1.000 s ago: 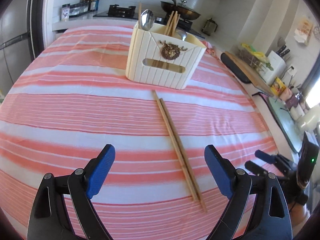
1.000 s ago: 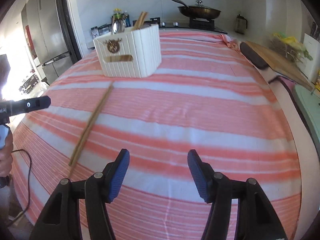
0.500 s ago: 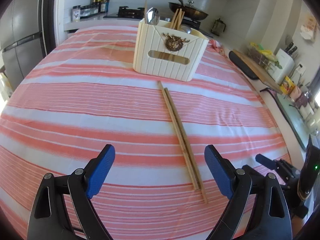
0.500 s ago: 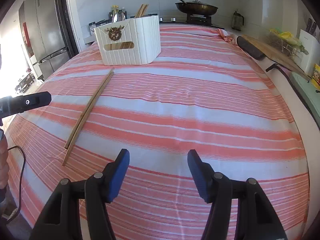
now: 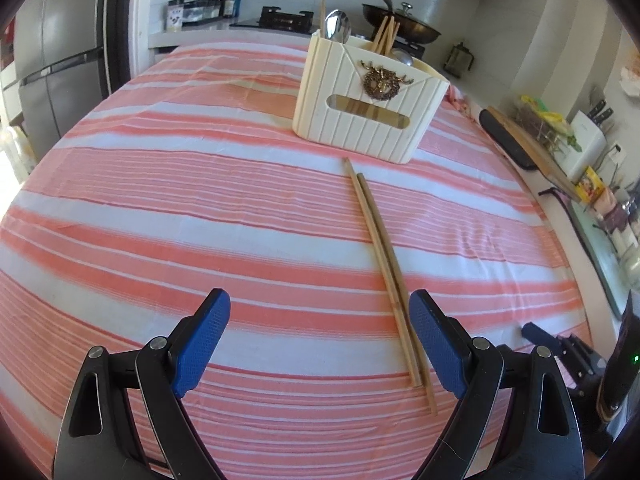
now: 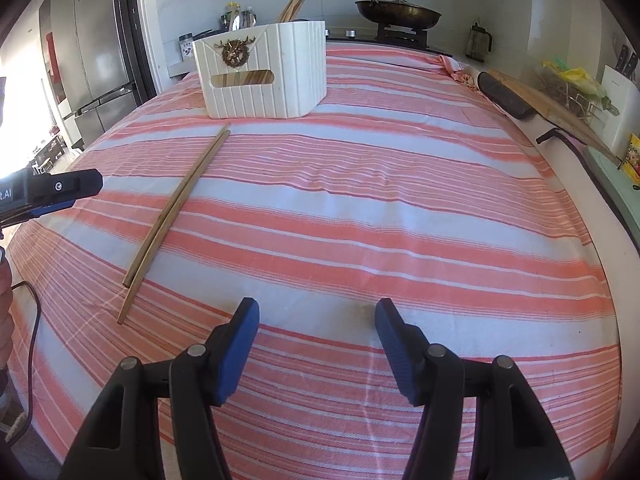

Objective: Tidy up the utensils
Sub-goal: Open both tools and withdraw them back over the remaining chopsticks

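Observation:
Two wooden chopsticks [image 5: 384, 256] lie side by side on the striped cloth, also seen at the left of the right wrist view as chopsticks [image 6: 176, 208]. Behind them stands a cream ribbed utensil holder [image 5: 368, 104], holder [image 6: 264, 72], with spoons and chopsticks standing in it. My left gripper [image 5: 320, 344] hangs open just above the cloth, the chopsticks' near ends close inside its right finger. My right gripper [image 6: 316, 348] is open over bare cloth, well to the right of the chopsticks, nothing between its fingers.
The pink-and-white striped tablecloth [image 6: 400, 208] covers the table. A stove with a pan [image 6: 396, 10] and jars sits behind. A cutting board [image 6: 540, 100] and a knife block lie at the right. A fridge [image 6: 92, 60] stands on the left.
Both grippers have sunk a little toward the cloth. In the left wrist view the chopsticks' near ends now sit closer to the right finger. Both openings are unchanged.

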The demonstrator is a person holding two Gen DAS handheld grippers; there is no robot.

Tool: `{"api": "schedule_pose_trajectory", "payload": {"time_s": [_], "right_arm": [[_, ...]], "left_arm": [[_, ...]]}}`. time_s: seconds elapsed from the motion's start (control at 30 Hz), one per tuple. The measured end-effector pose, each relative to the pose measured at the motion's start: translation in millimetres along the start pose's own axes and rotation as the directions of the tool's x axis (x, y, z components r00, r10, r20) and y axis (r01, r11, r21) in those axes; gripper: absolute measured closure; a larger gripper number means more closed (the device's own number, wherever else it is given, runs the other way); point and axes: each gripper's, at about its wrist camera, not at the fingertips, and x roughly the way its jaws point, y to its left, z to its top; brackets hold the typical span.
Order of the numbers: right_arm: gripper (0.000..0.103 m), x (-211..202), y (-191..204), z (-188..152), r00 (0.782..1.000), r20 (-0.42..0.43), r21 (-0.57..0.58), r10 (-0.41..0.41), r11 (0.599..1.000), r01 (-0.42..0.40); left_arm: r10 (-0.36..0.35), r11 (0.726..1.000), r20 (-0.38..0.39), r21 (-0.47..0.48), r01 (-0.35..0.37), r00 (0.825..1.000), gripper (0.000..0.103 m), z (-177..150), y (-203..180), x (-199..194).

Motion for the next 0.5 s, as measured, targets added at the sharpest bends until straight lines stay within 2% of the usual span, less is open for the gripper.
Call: {"api": "schedule_pose_trajectory", "payload": {"time_s": [0.5], "right_arm": [[0.041,0.0,-1.6,-1.3,1.000,0.005,0.014,0.013,1.000,-0.013]], "left_arm": [[0.008,0.999,-0.027,-0.038,-0.009,1.000,0.011,4.1,7.2,9.5]]}}
